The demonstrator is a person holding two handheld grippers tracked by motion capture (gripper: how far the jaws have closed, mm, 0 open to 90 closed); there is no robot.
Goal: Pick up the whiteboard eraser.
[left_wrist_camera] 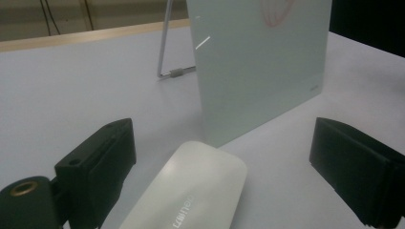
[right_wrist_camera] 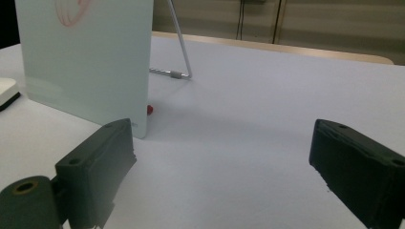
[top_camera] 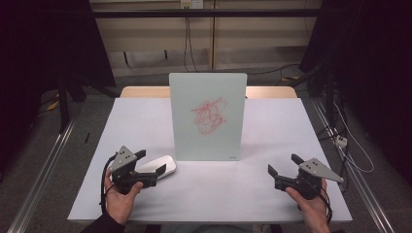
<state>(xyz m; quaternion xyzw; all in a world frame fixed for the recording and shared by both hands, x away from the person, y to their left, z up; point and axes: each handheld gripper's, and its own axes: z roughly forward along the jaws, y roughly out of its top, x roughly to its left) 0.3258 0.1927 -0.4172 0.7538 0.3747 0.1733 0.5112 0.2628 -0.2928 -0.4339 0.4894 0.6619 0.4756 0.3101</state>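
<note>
Left claw [top_camera: 151, 168], lower left of the high view: jaws spread, the eraser [top_camera: 158, 167] lying between them on the bench [top_camera: 272, 194], pads clear of its sides. In the left claw's own view the eraser [left_wrist_camera: 191, 191] fills the lower centre, long axis running away toward the board [left_wrist_camera: 260, 67].

Step in hand, as judged: take up the eraser to wipe the scribble [top_camera: 210, 115]. To do it well, centre the body between the pads, sink until both pads face its long edges, then close evenly; a grip set toward 1 end would likely let it swing on the board.

Right claw [top_camera: 282, 165], lower right of the high view: jaws spread, nothing between them, bare bench ahead.

Board, centre of the high view: upright, propped by a wire leg [right_wrist_camera: 179, 43] behind.

Hard to make out:
- Eraser's felt face, turned down or hidden; near end cut off at the frame's bottom edge.
- Lettering on the eraser, too blurred to read.
- Small red thing [right_wrist_camera: 150, 109] at the board's foot, mostly hidden.
- Scribble cropped at the top edge in both claw views.
</note>
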